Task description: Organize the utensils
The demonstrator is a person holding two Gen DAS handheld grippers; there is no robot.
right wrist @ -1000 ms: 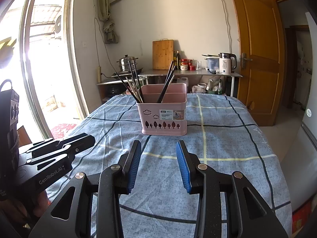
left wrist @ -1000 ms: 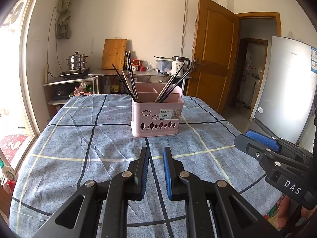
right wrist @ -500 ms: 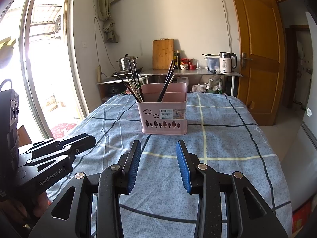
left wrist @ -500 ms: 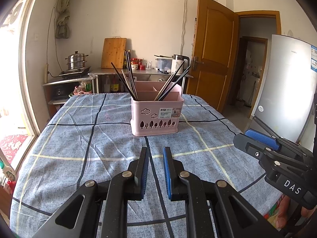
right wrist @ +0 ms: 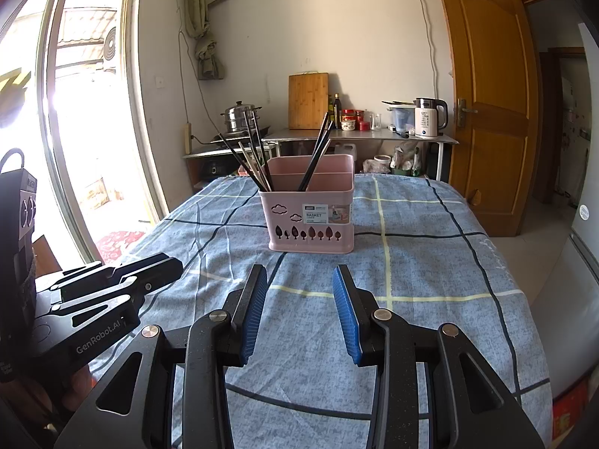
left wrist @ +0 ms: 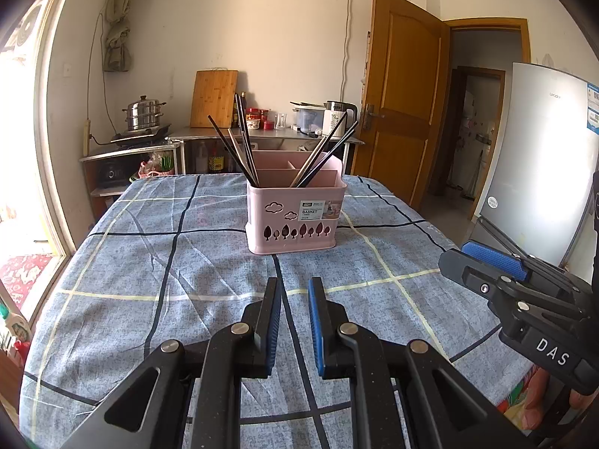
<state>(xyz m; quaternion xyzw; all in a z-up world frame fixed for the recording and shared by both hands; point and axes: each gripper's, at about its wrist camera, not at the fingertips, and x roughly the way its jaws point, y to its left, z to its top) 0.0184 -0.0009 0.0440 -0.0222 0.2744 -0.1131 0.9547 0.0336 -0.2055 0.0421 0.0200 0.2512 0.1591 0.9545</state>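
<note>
A pink utensil basket [left wrist: 295, 220] [right wrist: 310, 220] stands upright near the middle of the table with the blue checked cloth [left wrist: 149, 269] [right wrist: 430, 262]. Dark chopsticks [left wrist: 243, 146] [right wrist: 251, 161] lean out of its left compartment, and a few more chopsticks [left wrist: 325, 153] [right wrist: 318, 153] stand in its right one. My left gripper [left wrist: 294, 284] [right wrist: 157, 273] hovers over the near cloth, well short of the basket, its blue pads a narrow gap apart with nothing between them. Beside it on the right, my right gripper [right wrist: 300, 273] [left wrist: 460, 258] is open wider and holds nothing.
Behind the table a metal counter [right wrist: 359, 136] carries a white kettle [right wrist: 426, 119], jars and a wooden cutting board [right wrist: 309, 101]. A steamer pot [left wrist: 144, 114] sits at back left. A wooden door [right wrist: 486, 104] and a fridge [left wrist: 550, 164] stand to the right, a bright glass door [right wrist: 86, 112] to the left.
</note>
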